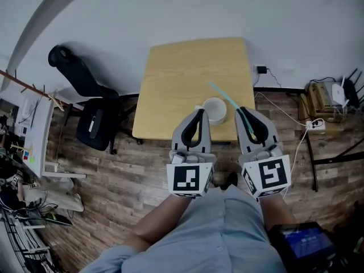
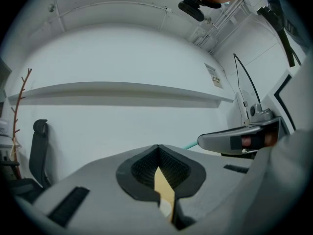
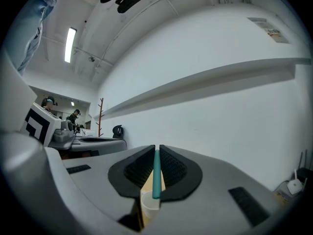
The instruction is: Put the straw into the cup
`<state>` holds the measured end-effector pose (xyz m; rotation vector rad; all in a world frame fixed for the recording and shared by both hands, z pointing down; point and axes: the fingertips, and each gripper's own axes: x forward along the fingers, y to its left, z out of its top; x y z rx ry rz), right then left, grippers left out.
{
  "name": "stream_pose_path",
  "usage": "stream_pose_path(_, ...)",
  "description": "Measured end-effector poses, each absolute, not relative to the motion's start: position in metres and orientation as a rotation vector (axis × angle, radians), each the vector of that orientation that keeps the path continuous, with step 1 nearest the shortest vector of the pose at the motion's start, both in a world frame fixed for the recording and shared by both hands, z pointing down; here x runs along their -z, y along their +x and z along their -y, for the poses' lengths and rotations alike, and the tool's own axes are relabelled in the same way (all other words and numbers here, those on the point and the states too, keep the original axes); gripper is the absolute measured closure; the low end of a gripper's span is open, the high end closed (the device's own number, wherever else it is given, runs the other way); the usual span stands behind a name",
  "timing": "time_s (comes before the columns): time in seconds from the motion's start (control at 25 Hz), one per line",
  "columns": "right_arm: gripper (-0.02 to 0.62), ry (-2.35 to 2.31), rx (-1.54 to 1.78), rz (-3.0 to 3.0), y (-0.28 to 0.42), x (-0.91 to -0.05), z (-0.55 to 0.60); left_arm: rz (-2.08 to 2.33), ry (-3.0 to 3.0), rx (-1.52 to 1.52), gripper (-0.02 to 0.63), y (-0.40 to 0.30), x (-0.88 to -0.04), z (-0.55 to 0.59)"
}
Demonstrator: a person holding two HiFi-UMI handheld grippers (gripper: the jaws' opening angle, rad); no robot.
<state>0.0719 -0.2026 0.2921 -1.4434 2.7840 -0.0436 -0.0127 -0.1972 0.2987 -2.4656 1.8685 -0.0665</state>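
R gripper (image 3: 156,152): jaws clamped on teal straw (image 1: 225,98); free end slants out past the cup (image 1: 214,110).
L gripper (image 2: 157,150): jaws together, empty, just beside cup.
cup spot: upright on table (image 1: 182,67), near front edge.
Do well: prob. tip straw end down, center over mouth, lower slowly.

Both are held out level, side by side. The left gripper (image 1: 198,112) has its jaws pinched together, empty, and the right gripper (image 1: 243,111) is clamped on the straw (image 1: 223,95).
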Motion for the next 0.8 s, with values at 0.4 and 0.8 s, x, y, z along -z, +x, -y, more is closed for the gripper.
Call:
stream_pose_path(0.4, 0.571, -1.448, 0.120, -2.846, 0.056, -0.320, 0.208, -1.913, -2.487, 0.075, 0.614, -0.027, -0.316, 0.207)
stream_pose_path(0.8, 0.571, -1.498, 0.268, -2.920, 0.045, -0.375, 0.214, -1.977, -2.557, 0.137, 0.614, -0.044, -0.358, 0.217)
